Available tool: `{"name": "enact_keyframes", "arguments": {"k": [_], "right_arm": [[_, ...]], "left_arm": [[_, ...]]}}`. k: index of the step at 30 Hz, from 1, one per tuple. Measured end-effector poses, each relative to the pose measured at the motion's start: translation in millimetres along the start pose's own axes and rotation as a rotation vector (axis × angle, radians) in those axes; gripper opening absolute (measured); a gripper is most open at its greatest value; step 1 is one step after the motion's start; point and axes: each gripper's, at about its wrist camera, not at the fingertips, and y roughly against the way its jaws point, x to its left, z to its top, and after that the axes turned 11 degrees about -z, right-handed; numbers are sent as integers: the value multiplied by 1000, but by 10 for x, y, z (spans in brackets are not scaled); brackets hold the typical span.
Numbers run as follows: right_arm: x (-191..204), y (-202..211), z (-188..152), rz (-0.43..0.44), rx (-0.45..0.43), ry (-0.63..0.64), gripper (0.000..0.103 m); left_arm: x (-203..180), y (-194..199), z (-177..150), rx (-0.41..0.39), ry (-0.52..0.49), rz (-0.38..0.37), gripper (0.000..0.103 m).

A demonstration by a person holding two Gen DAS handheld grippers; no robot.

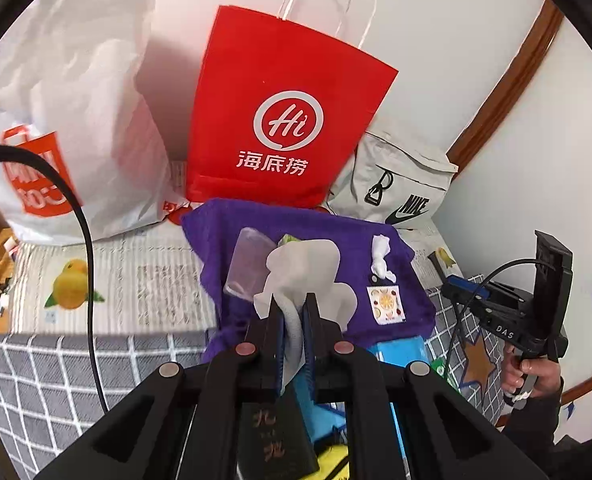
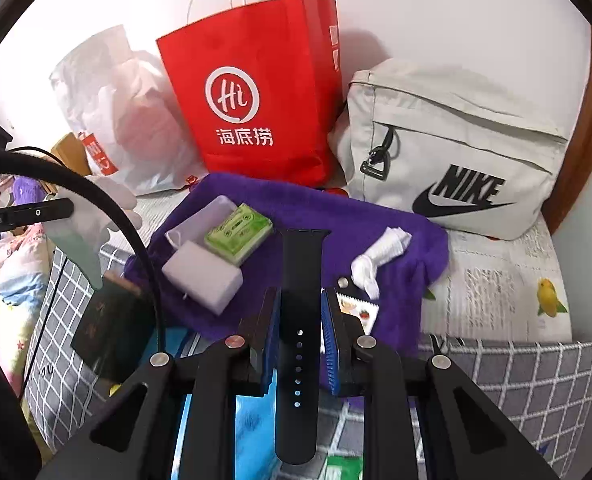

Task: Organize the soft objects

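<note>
— White tissue (image 1: 302, 268) sits pinched in the left gripper (image 1: 293, 304) jaws, above the purple towel (image 1: 336, 232) in the left wrist view?
— Yes. Right wrist view: the right gripper (image 2: 300, 300) jaws hold a black watch strap (image 2: 299, 320) over that towel, near a green tissue pack (image 2: 239, 232).

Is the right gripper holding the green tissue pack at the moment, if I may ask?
No, the right gripper is closed on a black watch strap, while the green tissue pack lies on the purple towel.
</note>
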Motion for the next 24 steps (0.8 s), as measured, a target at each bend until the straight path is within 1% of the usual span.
{"name": "enact_keyframes", "arguments": {"k": [2, 8, 10, 17, 20, 24], "right_arm": [[12, -95, 60, 4, 8, -6, 21], [4, -415, 192, 20, 40, -15, 21], [-6, -544, 240, 27, 55, -18, 21], [33, -1005, 342, 38, 108, -14, 21], [58, -1228, 344, 34, 147, -13, 21], [71, -1525, 363, 22, 211, -18, 21]], "left_arm": [[17, -99, 78, 8, 4, -8, 9], [35, -417, 318, 33, 12, -69, 9], [58, -540, 403, 48, 21, -79, 9], [209, -1010, 598, 114, 68, -76, 9], [319, -1241, 615, 148, 88, -38, 9], [423, -1436, 571, 188, 106, -25, 9]]}}
